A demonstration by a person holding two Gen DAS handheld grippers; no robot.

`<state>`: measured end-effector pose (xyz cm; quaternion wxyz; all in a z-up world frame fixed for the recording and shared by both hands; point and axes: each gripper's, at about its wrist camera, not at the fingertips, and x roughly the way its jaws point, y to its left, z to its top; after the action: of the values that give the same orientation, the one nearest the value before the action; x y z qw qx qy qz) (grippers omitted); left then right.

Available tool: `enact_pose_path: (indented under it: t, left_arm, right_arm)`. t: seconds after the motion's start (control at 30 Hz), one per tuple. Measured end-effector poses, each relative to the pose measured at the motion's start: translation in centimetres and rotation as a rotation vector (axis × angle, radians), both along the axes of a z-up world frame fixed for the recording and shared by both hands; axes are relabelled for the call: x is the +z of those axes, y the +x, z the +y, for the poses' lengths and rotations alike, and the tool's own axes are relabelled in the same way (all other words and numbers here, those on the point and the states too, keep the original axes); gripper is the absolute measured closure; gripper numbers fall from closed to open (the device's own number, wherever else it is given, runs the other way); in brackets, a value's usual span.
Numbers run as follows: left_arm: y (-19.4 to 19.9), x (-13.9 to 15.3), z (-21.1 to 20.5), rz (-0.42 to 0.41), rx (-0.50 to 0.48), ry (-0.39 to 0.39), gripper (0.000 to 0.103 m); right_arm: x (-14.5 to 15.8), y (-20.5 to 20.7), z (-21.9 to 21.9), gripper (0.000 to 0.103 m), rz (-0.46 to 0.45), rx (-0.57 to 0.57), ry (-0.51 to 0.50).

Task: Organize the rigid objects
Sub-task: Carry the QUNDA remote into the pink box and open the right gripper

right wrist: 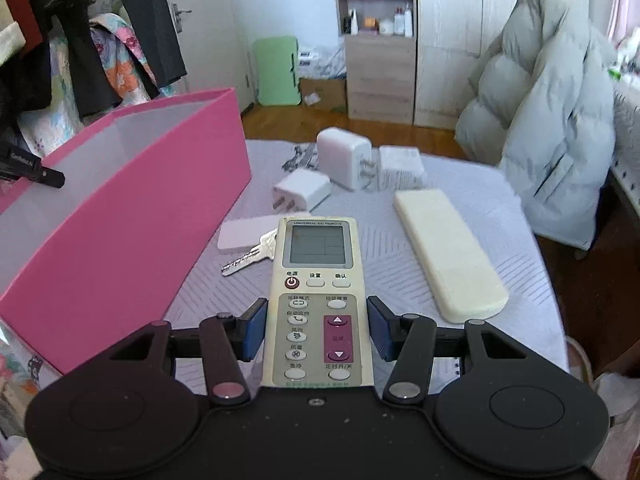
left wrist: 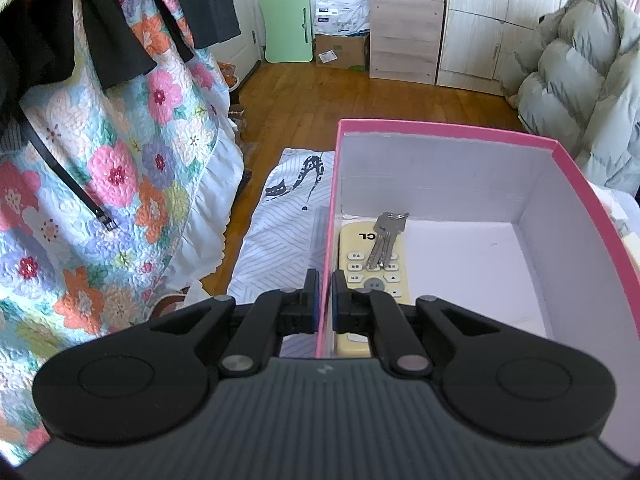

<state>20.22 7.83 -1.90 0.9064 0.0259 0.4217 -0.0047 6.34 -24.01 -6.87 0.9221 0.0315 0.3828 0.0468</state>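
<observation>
The left gripper (left wrist: 325, 300) has its fingers pressed together on the near wall of the pink box (left wrist: 440, 128). Inside lie a yellowed remote (left wrist: 372, 276), its near end hidden by the fingers, and keys (left wrist: 384, 240) across it. The right gripper (right wrist: 318, 328) has its fingers pinching the AC remote (right wrist: 318, 280), which hides part of a key (right wrist: 248, 258) near the surface's left edge. A face-down remote (right wrist: 448, 256) lies toward its right edge, chargers (right wrist: 344, 158) near the far edge.

Cloth-covered table (right wrist: 480, 216), pink box (right wrist: 160, 208), remotes (right wrist: 448, 256), chargers (right wrist: 344, 156)
</observation>
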Motion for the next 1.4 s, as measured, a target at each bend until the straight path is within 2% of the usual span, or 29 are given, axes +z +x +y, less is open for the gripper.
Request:
enact_pose_path:
  t: [0.13, 0.27, 0.37, 0.43, 0.5, 0.6, 0.7, 0.77, 0.87, 1.0, 1.17, 1.3, 1.4]
  left_arm:
    - [0.0, 0.0, -0.1, 0.002, 0.009, -0.001, 0.099]
    - [0.1, 0.0, -0.3, 0.001, 0.012, 0.008, 0.098]
    - [0.1, 0.0, -0.3, 0.002, 0.013, -0.006, 0.099]
    - [0.1, 0.1, -0.2, 0.002, 0.015, -0.016, 0.099]
    - [0.1, 0.1, -0.1, 0.002, 0.014, -0.015, 0.099]
    - [0.1, 0.1, -0.1, 0.003, 0.018, -0.028, 0.099]
    - [0.0, 0.1, 0.6, 0.004, 0.024, -0.058, 0.099]
    - [0.1, 0.1, 0.9, 0.006, 0.030, -0.080, 0.099]
    - [0.1, 0.1, 0.9, 0.006, 0.029, -0.085, 0.100]
    - [0.1, 0.1, 0.6, 0.004, 0.021, -0.058, 0.100]
    - [0.1, 0.1, 0.8, 0.004, 0.021, -0.071, 0.100]
    - [0.0, 0.0, 0.8, 0.004, 0.022, -0.085, 0.100]
    - [0.0, 0.0, 0.7, 0.006, 0.022, -0.085, 0.100]
  right_arm:
    - [1.8, -0.7, 0.3, 0.045, -0.059, -0.019, 0.031]
    - [5.8, -1.2, 1.7, 0.045, -0.158, 0.017, 0.051]
    - [9.0, -1.3, 3.3, 0.045, -0.225, 0.092, 0.148]
    - [10.3, -0.5, 5.0, 0.045, -0.212, 0.178, 0.231]
    - [10.9, 1.1, 7.0, 0.045, -0.150, 0.272, 0.302]
    - [10.4, 4.3, 10.3, 0.045, 0.006, 0.338, 0.343]
    - [8.7, 7.5, 13.3, 0.045, 0.145, 0.394, 0.345]
    - [7.3, 8.8, 14.6, 0.045, 0.210, 0.427, 0.306]
    - [5.2, 10.2, 15.2, 0.045, 0.304, 0.417, 0.277]
    - [4.4, 10.2, 16.2, 0.045, 0.344, 0.417, 0.249]
    - [3.2, 10.6, 17.2, 0.045, 0.429, 0.412, 0.236]
    - [2.8, 10.6, 18.1, 0.045, 0.459, 0.450, 0.227]
    - [2.7, 11.0, 18.8, 0.045, 0.491, 0.430, 0.219]
